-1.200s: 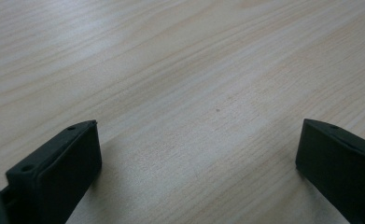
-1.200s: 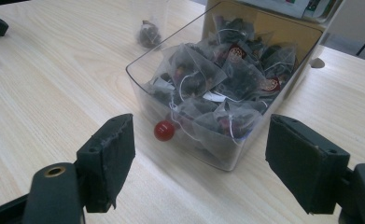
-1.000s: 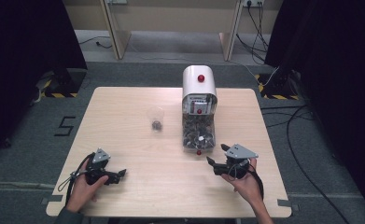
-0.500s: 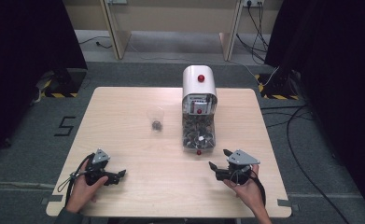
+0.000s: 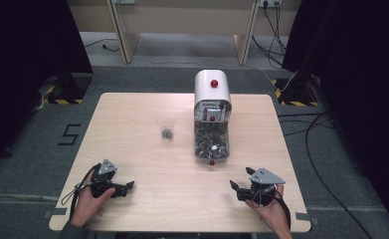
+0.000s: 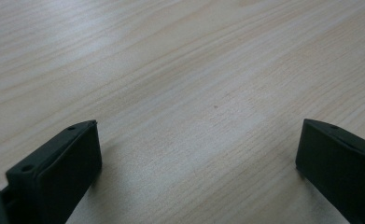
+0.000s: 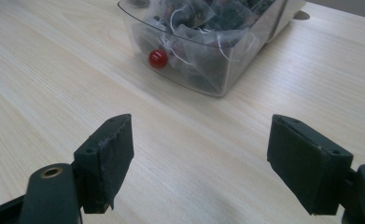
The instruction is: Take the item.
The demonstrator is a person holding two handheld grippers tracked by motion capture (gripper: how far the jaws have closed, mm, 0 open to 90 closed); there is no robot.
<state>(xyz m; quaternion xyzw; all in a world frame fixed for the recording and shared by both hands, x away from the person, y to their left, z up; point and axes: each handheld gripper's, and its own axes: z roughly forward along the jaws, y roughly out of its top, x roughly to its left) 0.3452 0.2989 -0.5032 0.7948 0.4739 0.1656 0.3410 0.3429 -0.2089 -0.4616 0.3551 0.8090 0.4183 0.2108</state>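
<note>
Now right gripper (image 5: 241, 186) (jaws apart), facing dispenser (image 5: 212, 122)

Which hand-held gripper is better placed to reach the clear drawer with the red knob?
The right hand-held gripper. Its open jaws face the clear drawer and its red knob, with bare table between. The left hand-held gripper, also open, sits at the table's far corner, with bare wood ahead.

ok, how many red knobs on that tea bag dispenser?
3. One on the white top of the dispenser at, one mid-front at, one on the clear drawer's front at. Others may be hidden at the back.
</note>
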